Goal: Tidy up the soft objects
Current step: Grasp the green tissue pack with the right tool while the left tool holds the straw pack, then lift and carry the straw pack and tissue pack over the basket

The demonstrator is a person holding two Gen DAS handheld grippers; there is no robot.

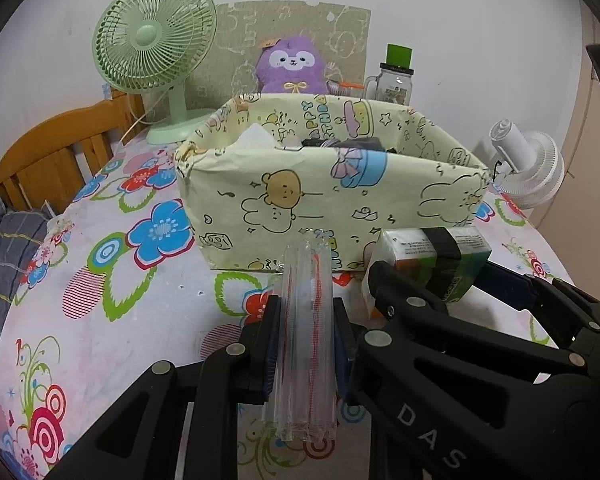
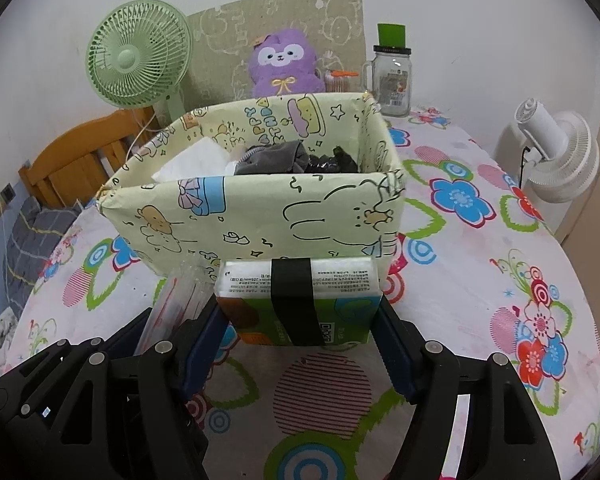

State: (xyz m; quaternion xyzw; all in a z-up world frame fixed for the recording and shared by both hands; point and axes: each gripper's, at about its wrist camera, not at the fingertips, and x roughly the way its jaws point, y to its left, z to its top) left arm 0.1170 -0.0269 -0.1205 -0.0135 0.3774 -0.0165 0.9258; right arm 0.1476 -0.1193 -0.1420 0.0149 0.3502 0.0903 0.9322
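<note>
A pale yellow cartoon-print storage box (image 1: 324,196) (image 2: 260,216) stands mid-table. It holds white tissue (image 2: 196,160), a grey cloth (image 2: 276,156) and dark items. My left gripper (image 1: 306,344) is shut on a clear plastic pack (image 1: 306,344) with red lines, held just in front of the box; the pack also shows in the right wrist view (image 2: 176,304). My right gripper (image 2: 300,312) is shut on a tissue pack (image 2: 300,300) (image 1: 428,260) with a black band, held close to the box's front wall. A purple plush (image 1: 292,66) (image 2: 282,62) sits behind the box.
A flowered tablecloth (image 1: 112,304) (image 2: 480,280) covers the table. A green fan (image 1: 156,48) (image 2: 136,64) stands back left and a white fan (image 1: 528,168) (image 2: 556,156) at the right edge. A glass jar (image 1: 392,80) (image 2: 392,76) stands behind the box. A wooden bed frame (image 1: 56,152) lies left.
</note>
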